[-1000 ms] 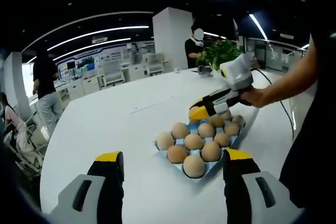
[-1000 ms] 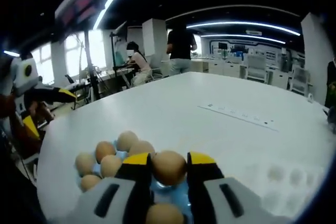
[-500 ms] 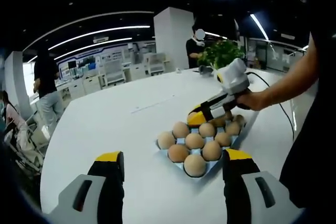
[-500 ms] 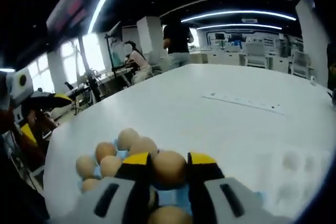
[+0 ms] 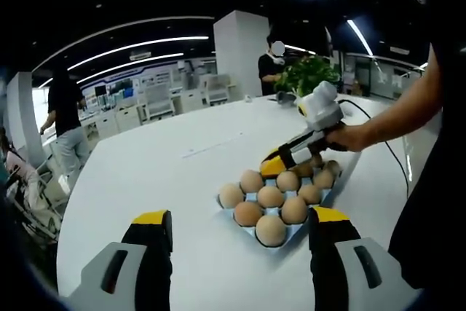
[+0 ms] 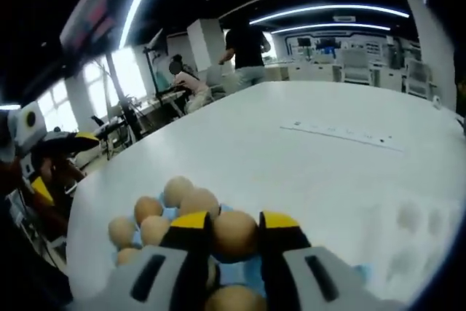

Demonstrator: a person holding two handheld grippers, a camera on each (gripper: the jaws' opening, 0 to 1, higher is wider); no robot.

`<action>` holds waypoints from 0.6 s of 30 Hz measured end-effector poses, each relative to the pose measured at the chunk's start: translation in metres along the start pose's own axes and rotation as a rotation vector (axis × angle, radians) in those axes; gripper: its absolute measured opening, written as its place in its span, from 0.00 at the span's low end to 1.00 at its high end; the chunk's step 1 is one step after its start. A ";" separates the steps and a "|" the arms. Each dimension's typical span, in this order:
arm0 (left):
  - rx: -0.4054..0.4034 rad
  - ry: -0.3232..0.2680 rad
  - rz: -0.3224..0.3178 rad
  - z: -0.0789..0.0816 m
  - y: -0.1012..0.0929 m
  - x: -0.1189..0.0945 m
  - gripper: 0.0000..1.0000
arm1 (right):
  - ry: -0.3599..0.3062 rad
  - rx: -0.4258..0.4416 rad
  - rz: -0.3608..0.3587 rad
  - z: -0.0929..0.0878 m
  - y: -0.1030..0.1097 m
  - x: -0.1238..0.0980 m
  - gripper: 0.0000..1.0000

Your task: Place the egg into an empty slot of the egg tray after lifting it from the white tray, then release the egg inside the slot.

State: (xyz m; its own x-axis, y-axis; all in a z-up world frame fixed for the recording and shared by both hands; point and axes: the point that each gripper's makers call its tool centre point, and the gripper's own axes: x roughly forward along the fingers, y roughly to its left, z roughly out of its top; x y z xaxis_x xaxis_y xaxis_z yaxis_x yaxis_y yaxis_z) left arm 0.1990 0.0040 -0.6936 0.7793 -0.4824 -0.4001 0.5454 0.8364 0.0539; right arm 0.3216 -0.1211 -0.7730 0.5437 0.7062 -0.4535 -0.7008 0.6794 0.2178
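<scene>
Open-plan office behind, white round table (image 5: 145, 172) underneath.

Left to right in the left gripper view: left gripper (image 5: 240, 234) hovering with jaws spread wide, nothing between them, table showing in the gap; ahead of the jaws and slightly toward the right one, blue egg tray (image 5: 280, 234) packed with brown eggs; beyond its far edge, right gripper (image 5: 277, 162) reaching in from the right in the person's hand (image 5: 349, 136), yellow tips low over the back row.

Changed since a second ago — held a touch higher over the far corner then, now lowered closer to the tray. Same story in the right gripper view: table and tray shifted slightly, so the camera moved, while the egg (image 6: 234, 234) kept its place between the jaws.

Meaning: lift from the white tray (image 6: 408, 231) — pale, faintly dimpled, off to the right of the jaws — looks done; placing seems underway, release not yet made.

Right jaws: narrowly parted, clamped on that egg from both sides, blue tray just below, other eggs left of the tips.
</scene>
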 end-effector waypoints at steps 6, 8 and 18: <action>0.004 -0.002 0.000 0.001 -0.001 -0.001 0.78 | 0.006 0.000 0.011 0.000 0.001 -0.001 0.27; 0.003 -0.001 0.001 0.001 -0.001 -0.001 0.78 | 0.008 0.002 0.012 -0.001 0.001 -0.002 0.28; 0.007 -0.007 -0.005 0.003 -0.003 -0.001 0.78 | -0.063 -0.003 -0.037 0.010 -0.015 -0.037 0.27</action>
State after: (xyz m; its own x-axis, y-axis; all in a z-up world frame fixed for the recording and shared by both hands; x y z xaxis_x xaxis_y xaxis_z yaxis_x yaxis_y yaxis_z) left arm 0.1978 0.0010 -0.6906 0.7788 -0.4885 -0.3936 0.5515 0.8321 0.0585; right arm 0.3167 -0.1556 -0.7511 0.5972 0.6918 -0.4058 -0.6810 0.7047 0.1991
